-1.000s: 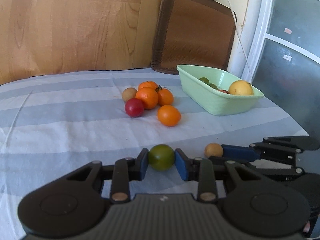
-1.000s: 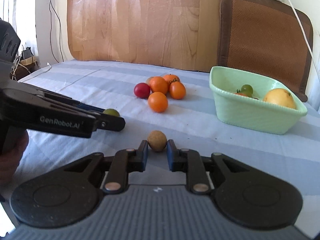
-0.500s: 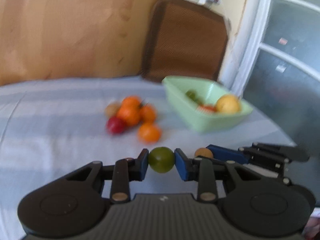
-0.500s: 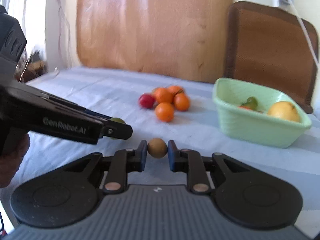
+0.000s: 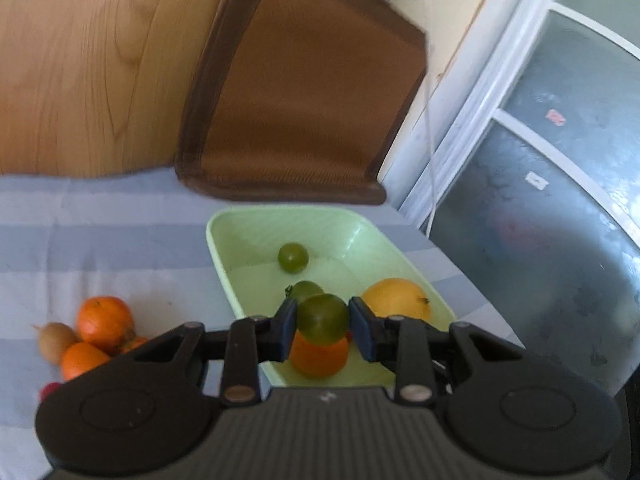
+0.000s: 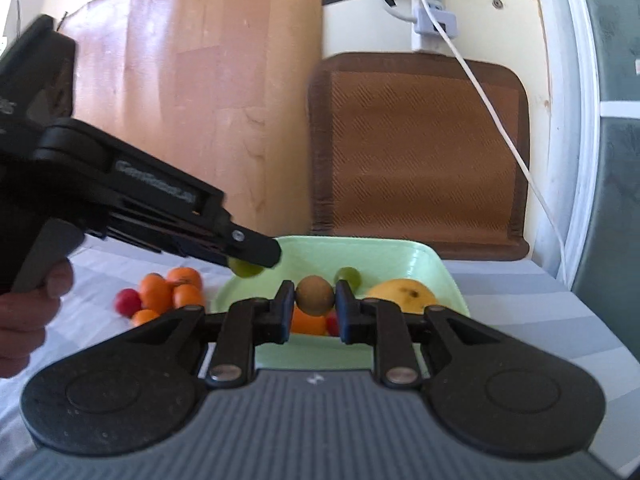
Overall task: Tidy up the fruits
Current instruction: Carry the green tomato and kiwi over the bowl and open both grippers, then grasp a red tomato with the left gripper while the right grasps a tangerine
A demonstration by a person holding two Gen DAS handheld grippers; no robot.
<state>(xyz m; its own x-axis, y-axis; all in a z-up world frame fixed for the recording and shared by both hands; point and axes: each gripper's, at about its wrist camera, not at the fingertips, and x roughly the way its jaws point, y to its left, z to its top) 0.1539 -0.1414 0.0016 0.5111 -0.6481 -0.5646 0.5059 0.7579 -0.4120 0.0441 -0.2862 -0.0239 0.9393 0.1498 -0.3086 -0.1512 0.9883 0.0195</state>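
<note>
A green bowl (image 5: 224, 264) sits at centre frame in both views, holding a yellow fruit (image 5: 396, 298), an orange (image 5: 318, 356) and green tomatoes. The left gripper (image 5: 322, 320) pinches a green tomato (image 5: 322, 314) above the bowl. The right gripper (image 6: 315, 302) pinches a brown fruit (image 6: 315, 295) at the bowl's near edge. Only the right view shows the power strip (image 6: 430, 4), upper right, and the left gripper's side at left.

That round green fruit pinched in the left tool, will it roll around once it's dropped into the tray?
Probably, a little. The green fruit looks round and smooth, so it should roll when the left gripper lets go. The green tray has raised walls and already holds fruit, which would likely stop it. Its glossy skin may be slippery.
</note>
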